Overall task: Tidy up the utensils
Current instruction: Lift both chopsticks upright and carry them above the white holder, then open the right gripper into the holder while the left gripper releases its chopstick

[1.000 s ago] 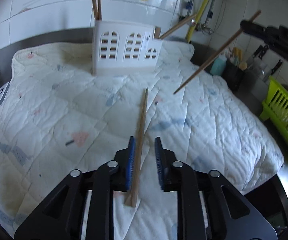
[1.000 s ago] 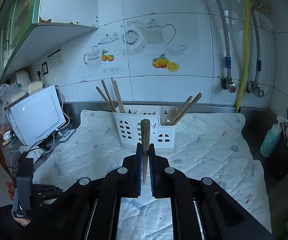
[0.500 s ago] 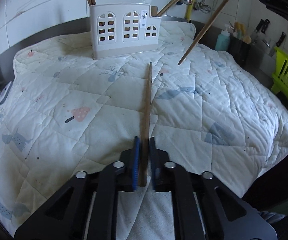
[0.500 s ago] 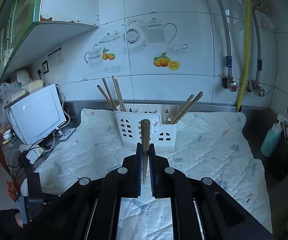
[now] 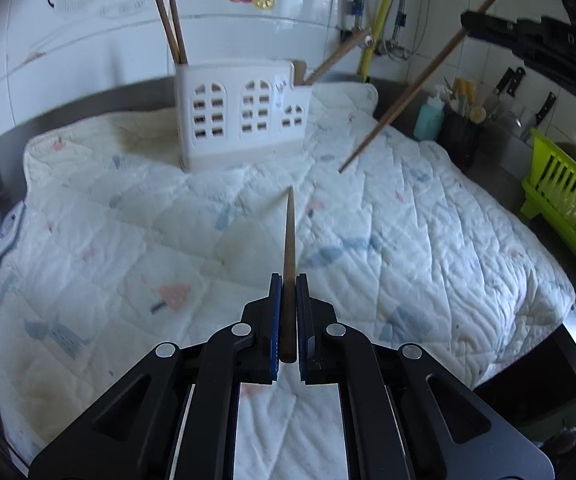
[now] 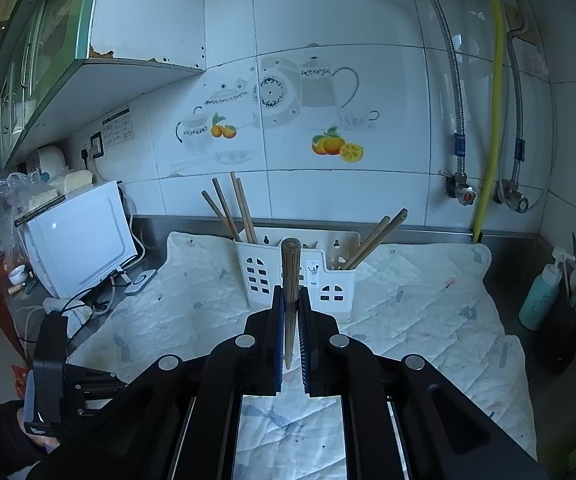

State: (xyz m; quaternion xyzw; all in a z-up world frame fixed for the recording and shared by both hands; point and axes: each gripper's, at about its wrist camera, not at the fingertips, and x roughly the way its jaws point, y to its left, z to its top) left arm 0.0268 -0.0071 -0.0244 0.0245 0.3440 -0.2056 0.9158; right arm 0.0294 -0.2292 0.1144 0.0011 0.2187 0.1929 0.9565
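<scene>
My left gripper (image 5: 287, 284) is shut on a brown chopstick (image 5: 289, 236) and holds it above the quilted cloth (image 5: 408, 220), tip pointing at the white utensil holder (image 5: 244, 116). The holder has chopsticks in its left compartment (image 5: 172, 24) and its right one (image 5: 336, 56). My right gripper (image 6: 291, 296) is shut on another chopstick (image 6: 290, 276), held high in front of the holder (image 6: 300, 272). In the left wrist view that chopstick (image 5: 416, 84) hangs slanted from the right gripper at the upper right.
A black pot of utensils (image 5: 460, 132) and a teal bottle (image 5: 428, 118) stand at the right. A green rack (image 5: 560, 196) is at the far right. A white microwave (image 6: 76, 236) with cables stands at the left. Pipes (image 6: 492, 120) run down the tiled wall.
My left gripper closed on the chopstick that lay on the cloth and lifted it off. My right gripper has stayed nearly still with its chopstick.
</scene>
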